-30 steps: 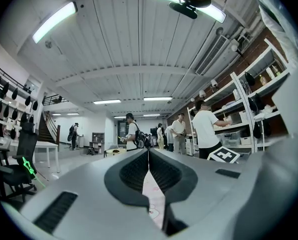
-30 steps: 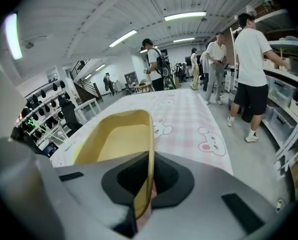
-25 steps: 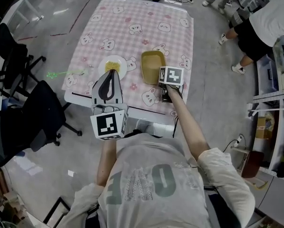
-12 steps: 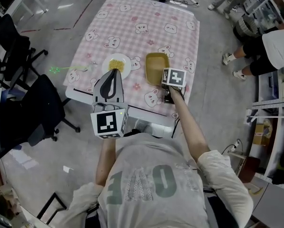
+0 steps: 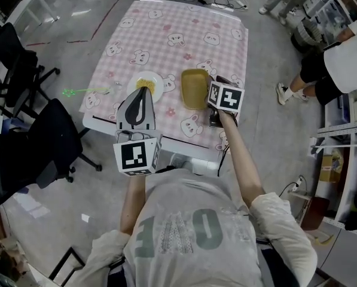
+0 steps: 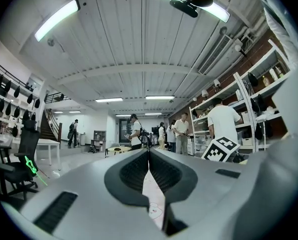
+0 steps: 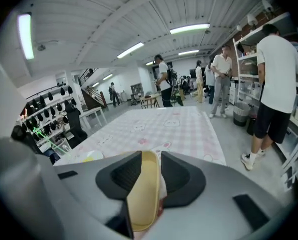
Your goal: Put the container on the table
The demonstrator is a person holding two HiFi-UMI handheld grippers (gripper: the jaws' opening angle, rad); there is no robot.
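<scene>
Well, on my feed the right gripper [image 5: 210,92] was clamped onto the near right rim of the container [image 5: 193,88], a shallow yellow tray. In the right gripper view I saw both jaws pressed against that rim, with the tray standing nearly edge-on between them. It sat over the table [image 5: 166,23] close to the near right corner, a little in from the near edge. It looked slightly tipped, and I could not tell whether its base touched the pink checked cloth.

The right arm [image 5: 241,160] was stretched forward almost straight, with the bare forearm running from the short sleeve out across the near edge.

The left arm [image 5: 132,196] was bent at the elbow and kept closer to the body. It held the left gripper [image 5: 143,92] above the near edge, left of the tray. Its jaws met at the tips with nothing between them. In the left gripper view I saw only a thin strip of cloth through the gap lower down.

Just beyond those tips lay a white plate [image 5: 146,84] with yellow food on it, near the tray but apart from it, towards the near left corner.
</scene>
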